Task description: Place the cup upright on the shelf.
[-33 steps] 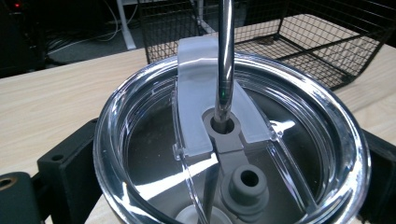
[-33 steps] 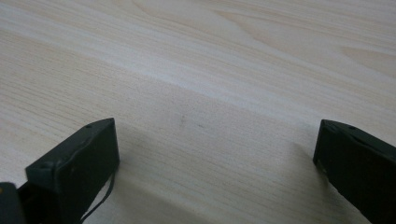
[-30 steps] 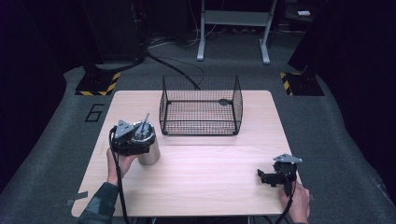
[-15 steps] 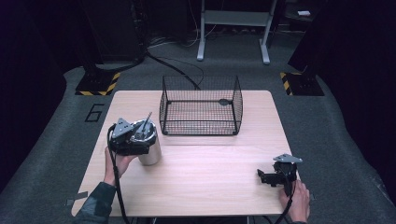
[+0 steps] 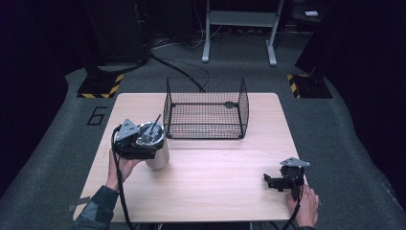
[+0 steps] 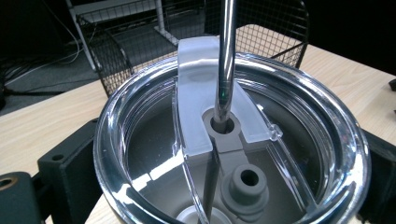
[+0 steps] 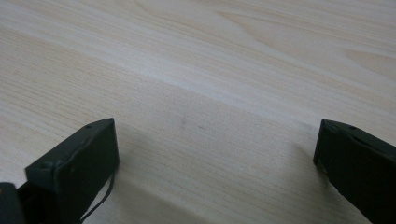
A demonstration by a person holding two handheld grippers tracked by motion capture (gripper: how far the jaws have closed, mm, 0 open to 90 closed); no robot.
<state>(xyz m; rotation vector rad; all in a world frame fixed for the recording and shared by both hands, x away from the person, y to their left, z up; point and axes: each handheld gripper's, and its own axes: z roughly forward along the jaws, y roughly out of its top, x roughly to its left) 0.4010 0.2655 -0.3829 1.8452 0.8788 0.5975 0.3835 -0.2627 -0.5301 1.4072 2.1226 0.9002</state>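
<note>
In the high view, a steel cup (image 5: 157, 149) stands upright on the left part of the wooden table (image 5: 210, 187), just in front of the left corner of a black wire basket (image 5: 206, 109) that sits at the far middle of the table. A metal straw (image 5: 155, 122) leans out of the cup's lid. The left gripper (image 5: 143, 146) is held against the cup near its top, with the person's left hand (image 5: 122, 165) behind it. At the near right of the table, well apart from the cup, the right gripper (image 5: 274, 181) rests low over the wood, the right hand (image 5: 304, 206) holding it from the table's edge.

In the left gripper view, the cup's clear lid (image 6: 233, 140) sits between the two black jaws, one on each side of the cup's body, so this gripper is clamped on the cup. The straw (image 6: 225, 60) goes down through a grey hole in the lid's sliding piece. Behind the cup the basket (image 6: 187, 37) stands on the table (image 6: 42, 121).

In the right gripper view, the two black jaws stand wide apart with bare table (image 7: 210, 93) between them; this gripper is released and grasps nothing.
</note>
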